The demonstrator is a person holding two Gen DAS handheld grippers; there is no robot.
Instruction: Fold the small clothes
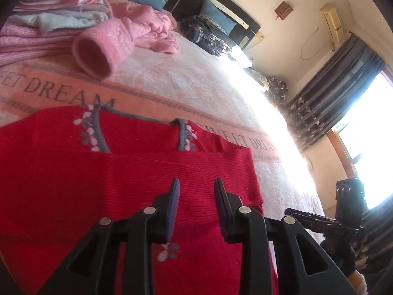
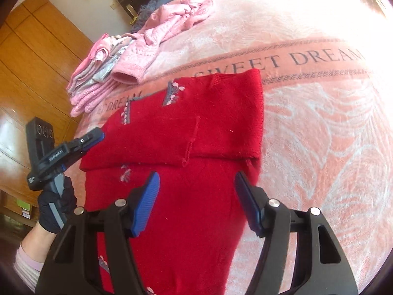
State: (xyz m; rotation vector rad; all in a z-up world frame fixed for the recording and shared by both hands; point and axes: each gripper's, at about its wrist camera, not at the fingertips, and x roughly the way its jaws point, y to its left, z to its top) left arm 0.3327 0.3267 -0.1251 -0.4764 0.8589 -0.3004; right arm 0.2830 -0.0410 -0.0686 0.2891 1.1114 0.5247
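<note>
Both pairs of jaws stand apart and hold nothing: the left gripper (image 1: 196, 184) and the right gripper (image 2: 197, 184) hover over the red sweater (image 2: 172, 127), spread on the pink blanket (image 2: 319, 123). Its sleeves look folded across the chest; I judge the body fold remains. A folded pile (image 1: 56, 12) and a crumpled pink sweater (image 1: 127, 34) lie beyond.

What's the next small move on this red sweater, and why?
Probably lower both open grippers onto the near part of the red sweater and pinch it, ready to fold it up toward the collar. The left gripper and right gripper hang over it holding nothing, and a sleeve already lies folded across the body. A stack of folded clothes sits beyond it.
</note>
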